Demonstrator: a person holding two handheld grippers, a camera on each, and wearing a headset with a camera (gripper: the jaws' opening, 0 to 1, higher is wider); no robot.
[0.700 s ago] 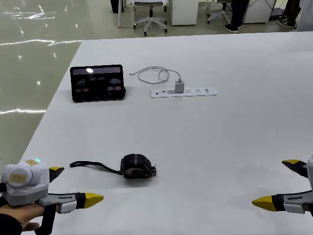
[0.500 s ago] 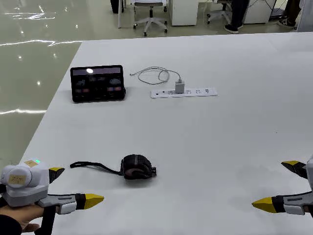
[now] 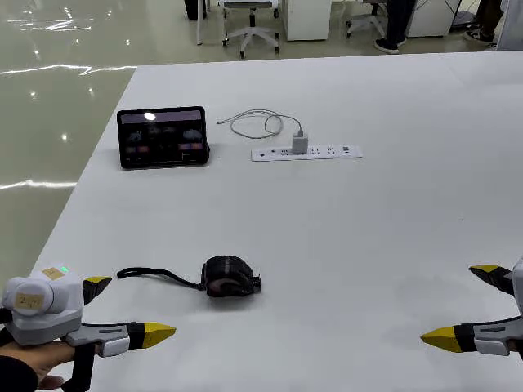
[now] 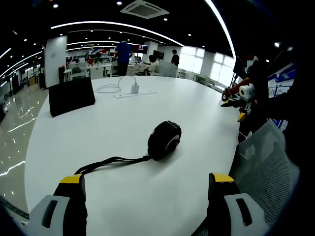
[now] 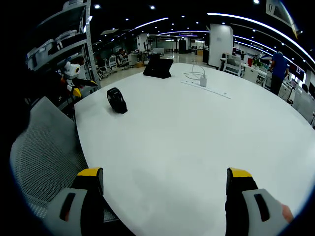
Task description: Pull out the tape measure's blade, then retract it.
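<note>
White counter (image 3: 368,237) in an open office, glossy floor (image 3: 49,98) past its left edge. Tape measure (image 3: 229,277) lies on the counter near the near edge, left of middle, with its black strap (image 3: 151,276) trailing left toward the left edge. Blade not yet pulled out. Left gripper (image 3: 128,308) at the near left corner, jaws wide apart, empty, near the tape measure but not touching; the tape measure sits ahead between the jaws in the left gripper view. Hand (image 3: 33,359) holds it. Right gripper (image 3: 462,303) at the near right edge, jaws spread, empty, well apart from the tape measure. Tablet (image 3: 162,137) stands near the far left edge, with a power strip (image 3: 306,153), charger (image 3: 300,144) and cable (image 3: 253,124) beside it.
</note>
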